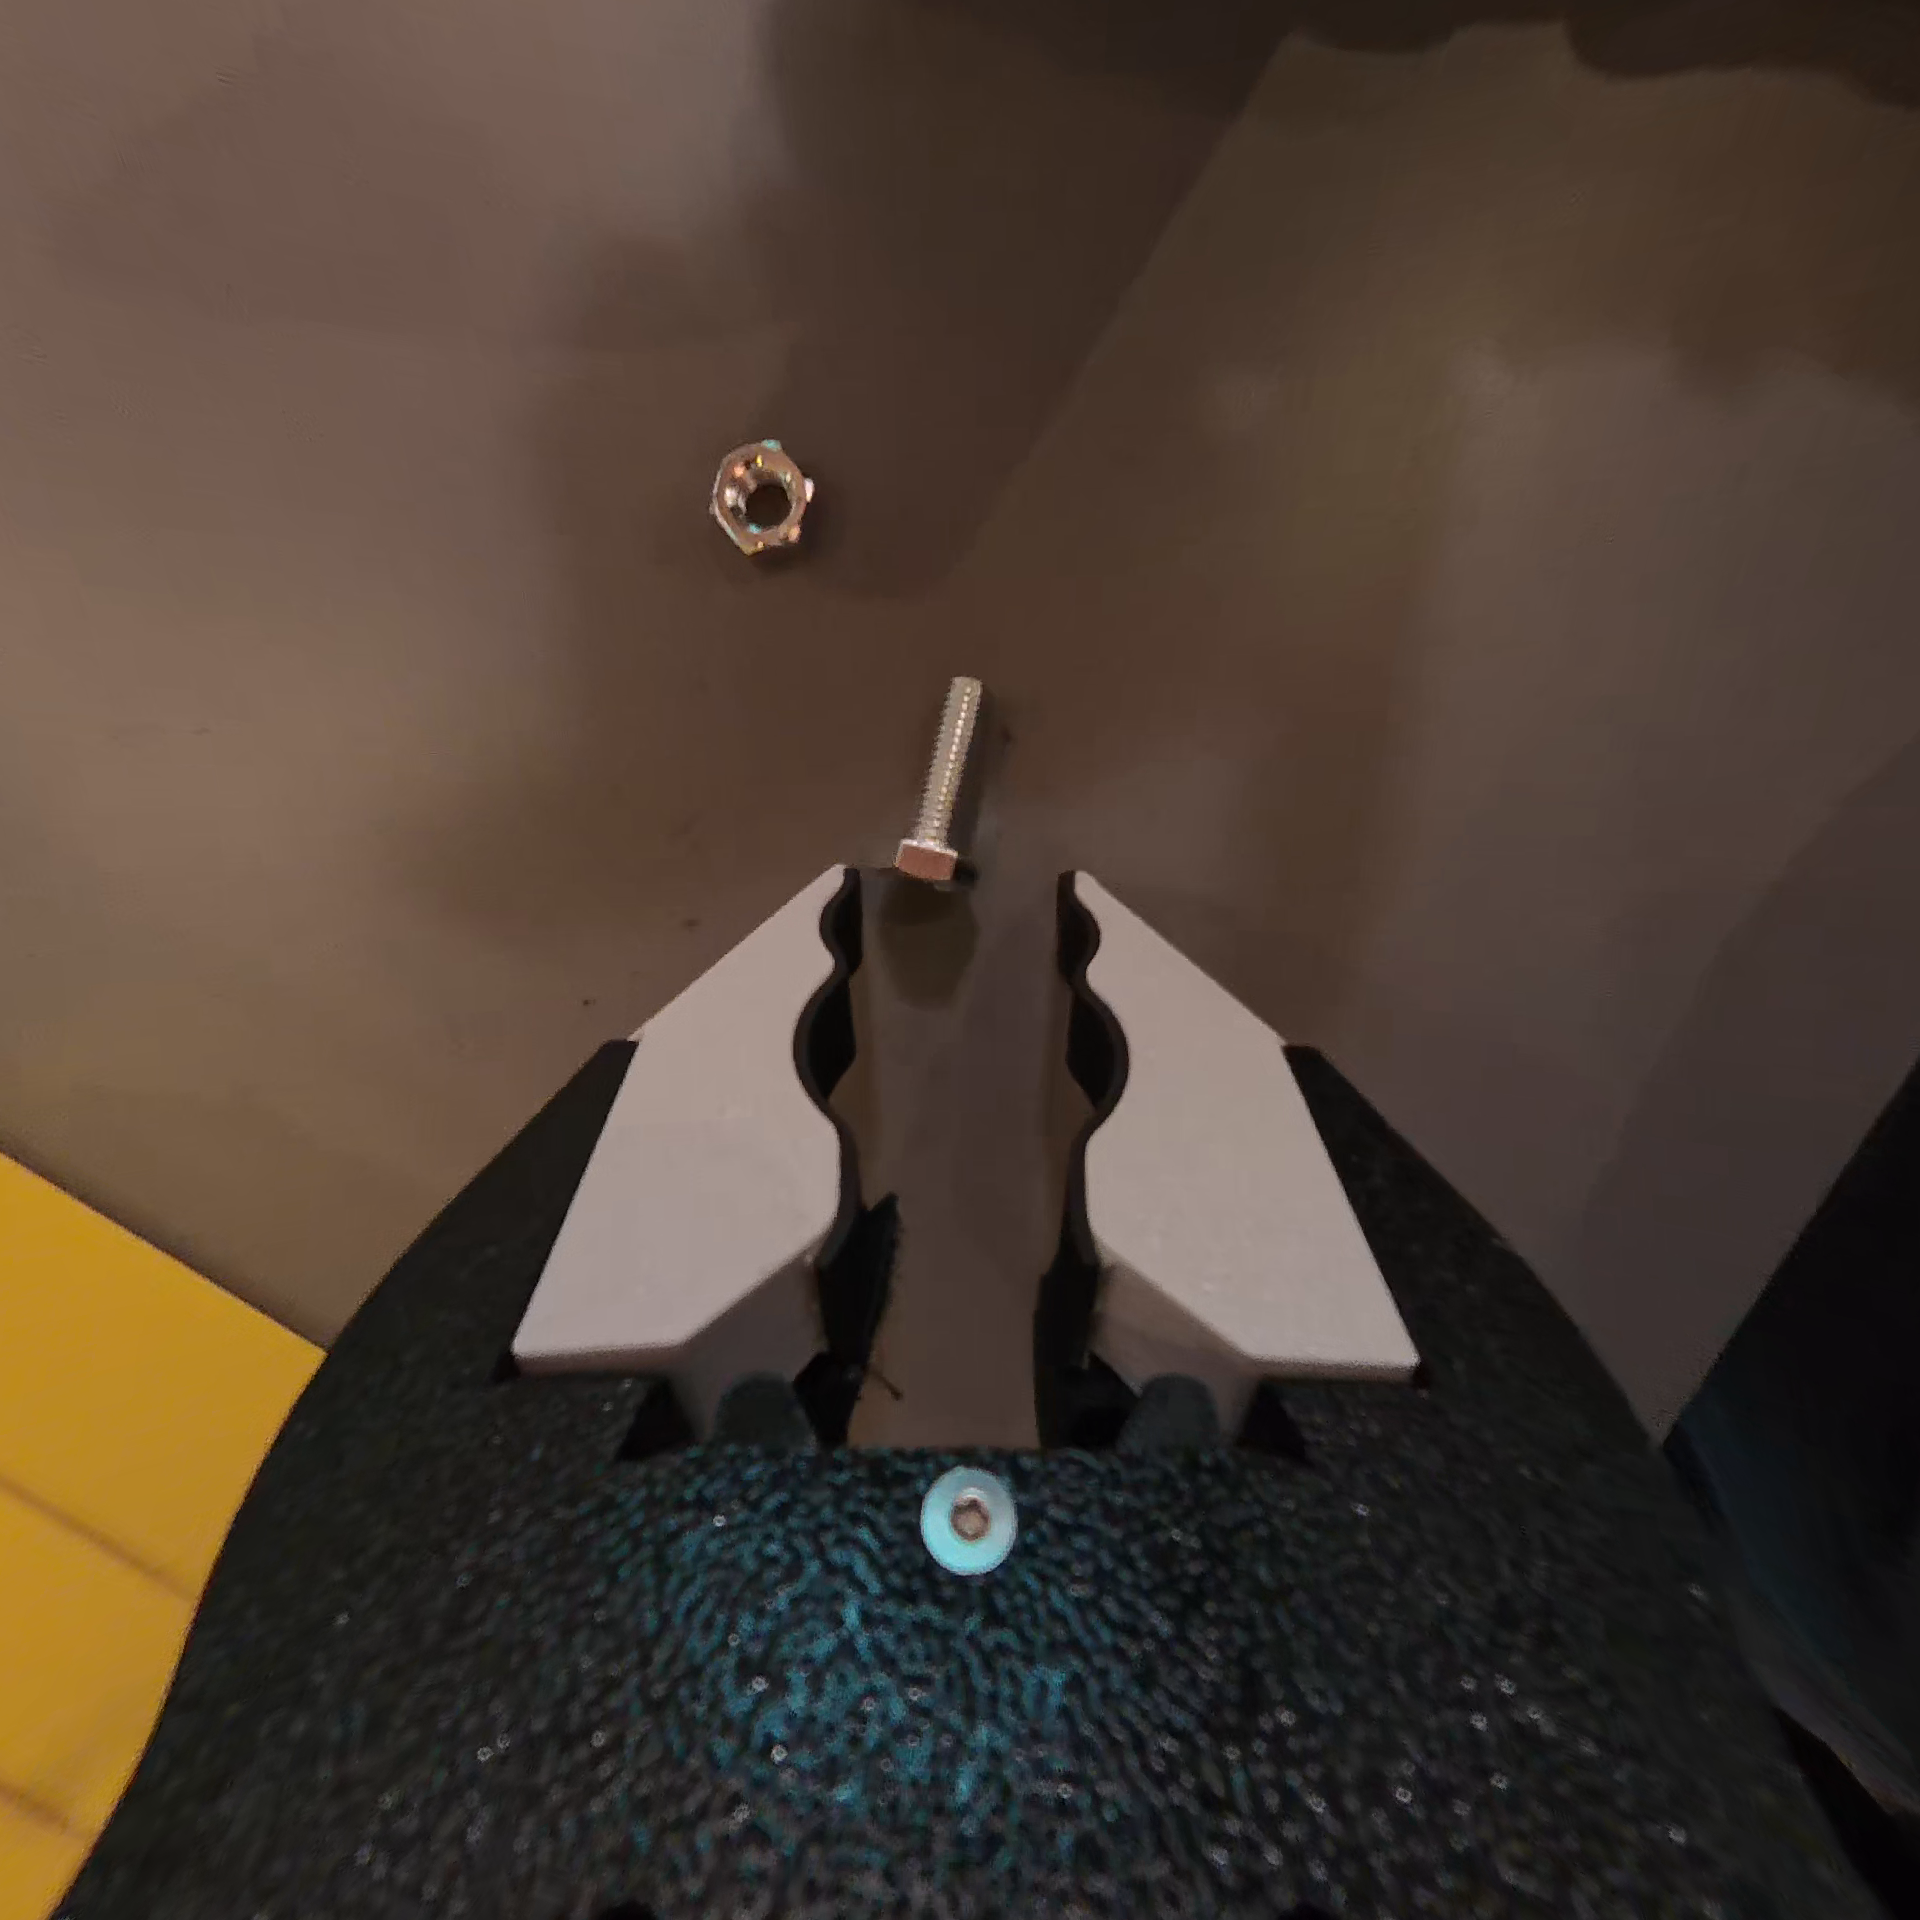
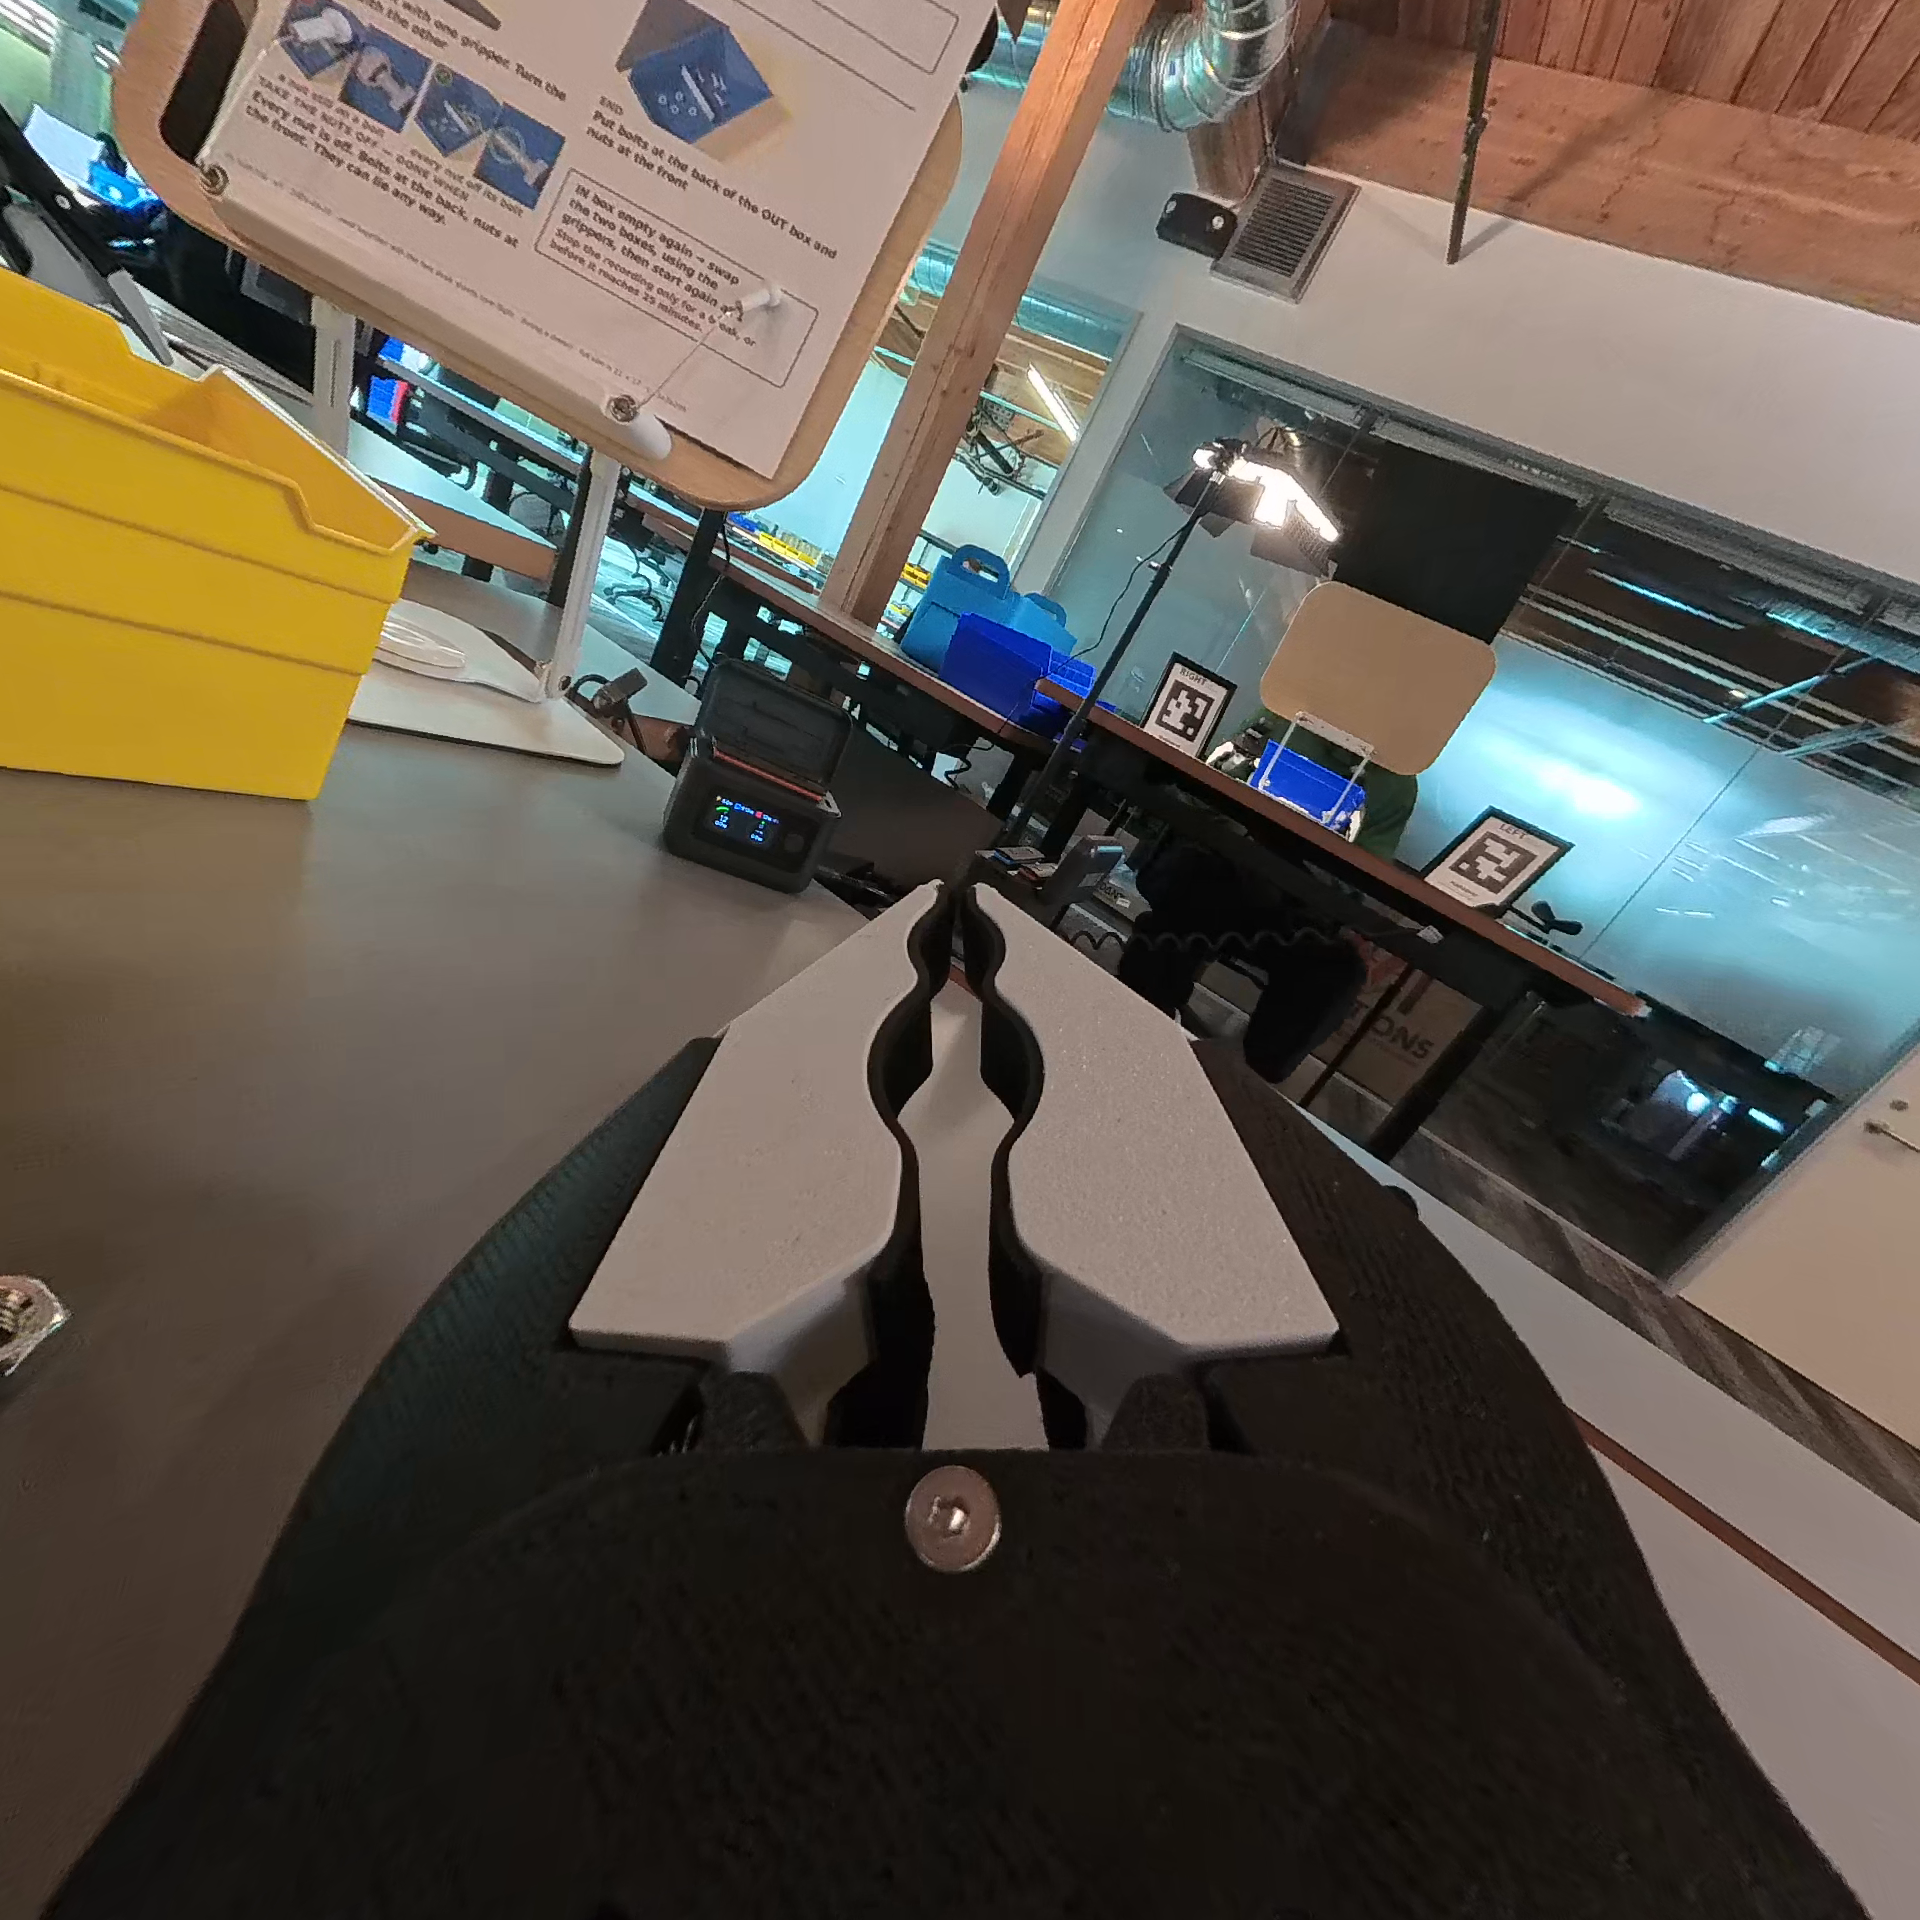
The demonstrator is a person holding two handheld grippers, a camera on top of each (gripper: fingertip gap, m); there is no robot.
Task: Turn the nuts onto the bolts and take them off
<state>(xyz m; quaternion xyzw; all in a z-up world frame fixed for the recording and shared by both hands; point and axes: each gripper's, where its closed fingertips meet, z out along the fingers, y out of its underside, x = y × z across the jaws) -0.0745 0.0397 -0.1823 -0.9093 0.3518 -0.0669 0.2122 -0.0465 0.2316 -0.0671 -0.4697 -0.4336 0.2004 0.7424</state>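
Note:
In the left wrist view a silver hex-head bolt lies on the grey table, its head just beyond my left gripper's tips and its thread pointing away. A silver hex nut lies flat farther off, up and to the left. My left gripper is open and empty, pointing down at the table with the bolt head near its left fingertip. My right gripper is shut and empty, held low over the table and pointing out across the room. A nut shows at the left edge of the right wrist view.
A yellow bin stands on the table at the left; its corner shows in the left wrist view. An instruction sheet on a white stand rises behind it. A small black device with a lit screen sits near the table's far edge. The left gripper's tips are roughly 20 cm from the right gripper's. Measured from the fingertips, the nut is 8 cm or so from the left gripper and 15 cm from the right. The left camera catches it too, in the left wrist view.

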